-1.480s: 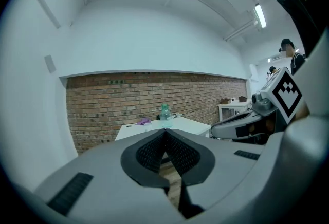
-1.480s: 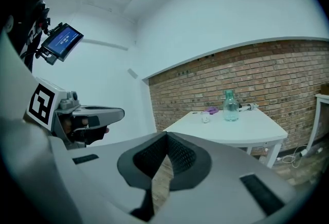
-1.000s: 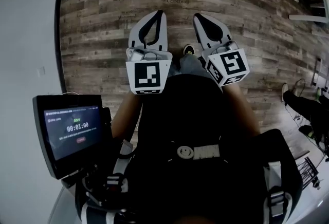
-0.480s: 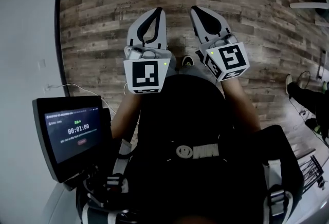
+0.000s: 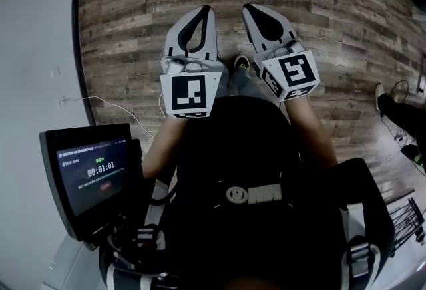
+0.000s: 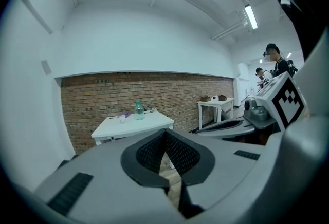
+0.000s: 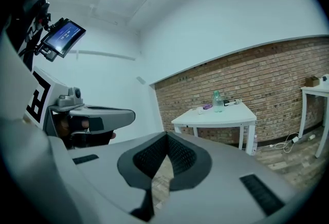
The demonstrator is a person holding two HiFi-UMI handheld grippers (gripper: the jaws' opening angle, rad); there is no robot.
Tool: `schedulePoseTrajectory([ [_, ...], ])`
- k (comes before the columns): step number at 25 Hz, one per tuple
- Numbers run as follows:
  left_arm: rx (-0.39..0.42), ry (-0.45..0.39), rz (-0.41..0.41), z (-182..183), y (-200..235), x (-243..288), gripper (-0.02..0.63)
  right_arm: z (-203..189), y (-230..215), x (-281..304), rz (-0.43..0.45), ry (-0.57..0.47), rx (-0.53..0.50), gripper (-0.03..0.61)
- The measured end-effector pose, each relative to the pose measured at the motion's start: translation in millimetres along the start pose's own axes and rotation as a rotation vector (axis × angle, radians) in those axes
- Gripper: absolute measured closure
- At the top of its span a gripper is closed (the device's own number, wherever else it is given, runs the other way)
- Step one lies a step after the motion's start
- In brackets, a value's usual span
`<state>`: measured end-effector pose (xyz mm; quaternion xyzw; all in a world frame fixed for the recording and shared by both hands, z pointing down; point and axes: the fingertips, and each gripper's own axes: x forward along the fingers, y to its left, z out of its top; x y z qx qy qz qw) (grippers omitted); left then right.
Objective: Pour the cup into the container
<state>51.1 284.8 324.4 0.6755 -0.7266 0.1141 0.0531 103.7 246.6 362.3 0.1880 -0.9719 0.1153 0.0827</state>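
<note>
Screen (image 5: 93, 172) reads 00:01:01. Left gripper (image 6: 165, 131) and right gripper (image 7: 167, 135) have jaws closed and empty. Bottle (image 7: 218, 100) stands upright on table (image 7: 229, 114), well beyond the jaw tips. Small white cup (image 7: 199, 110) stands near it, too small to tell its orientation.

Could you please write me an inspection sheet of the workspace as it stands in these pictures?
Surface: white table against the brick wall, well away from both tongs.
Job's things: no cup or container can be told for sure; the small items beside the green bottle are too small to name.
Clutter: green bottle upright on the white table.
Grippers: left tongs shut, empty; right tongs shut, empty; both held over the wood floor.
Cables: white cable on the floor at the person's left; second cable on the floor by the wall.
Surroundings: screen at the person's left; second white table; people standing beyond it.
</note>
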Motion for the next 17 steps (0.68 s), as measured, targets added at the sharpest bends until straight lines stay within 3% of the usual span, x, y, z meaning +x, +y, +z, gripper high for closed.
schedulePoseTrajectory([
  [17,0.001,-0.034,-0.022,1,0,-22,0.611,11,29,0,0.011,-0.031,-0.041,0.583],
])
